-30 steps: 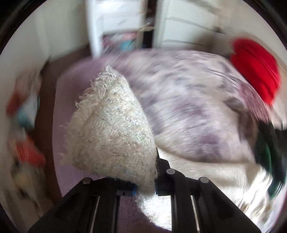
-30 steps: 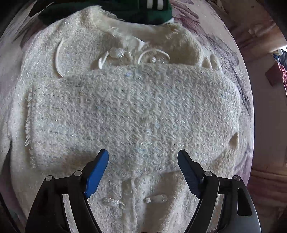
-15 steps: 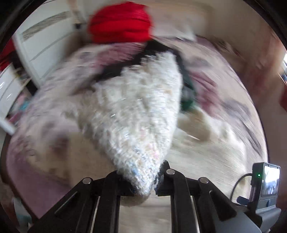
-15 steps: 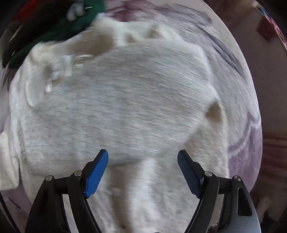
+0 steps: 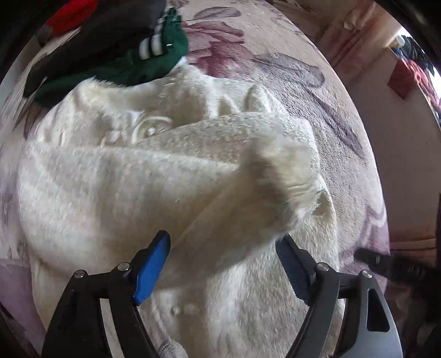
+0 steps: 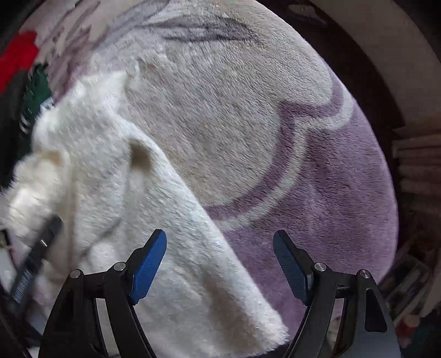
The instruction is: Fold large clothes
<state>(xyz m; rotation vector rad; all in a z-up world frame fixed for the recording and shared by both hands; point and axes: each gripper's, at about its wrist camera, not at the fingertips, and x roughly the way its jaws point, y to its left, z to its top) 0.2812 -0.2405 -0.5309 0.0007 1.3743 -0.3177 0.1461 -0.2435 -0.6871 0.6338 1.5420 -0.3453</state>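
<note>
A fluffy cream knitted garment (image 5: 115,187) lies spread on the bed, with its collar and clear buttons (image 5: 148,129) at the far side. One sleeve (image 5: 248,154) is folded across the body, its blurred end just beyond my left gripper (image 5: 222,264). That gripper's jaws are opening; sleeve fabric runs between the blue pads (image 5: 151,264), which do not press on it. My right gripper (image 6: 220,264) hovers open over the garment's right edge (image 6: 154,220) and the blanket, holding nothing.
A plush cream and purple flowered blanket (image 6: 275,137) covers the bed. Dark green striped (image 5: 132,68), black (image 5: 104,35) and red (image 5: 71,16) clothes are piled beyond the collar. The bed's edge and a wall (image 5: 391,165) are at the right.
The left gripper swung the pinched sleeve across the garment's body, then opened and let it go. The right gripper slid right, from over the body to its edge.
</note>
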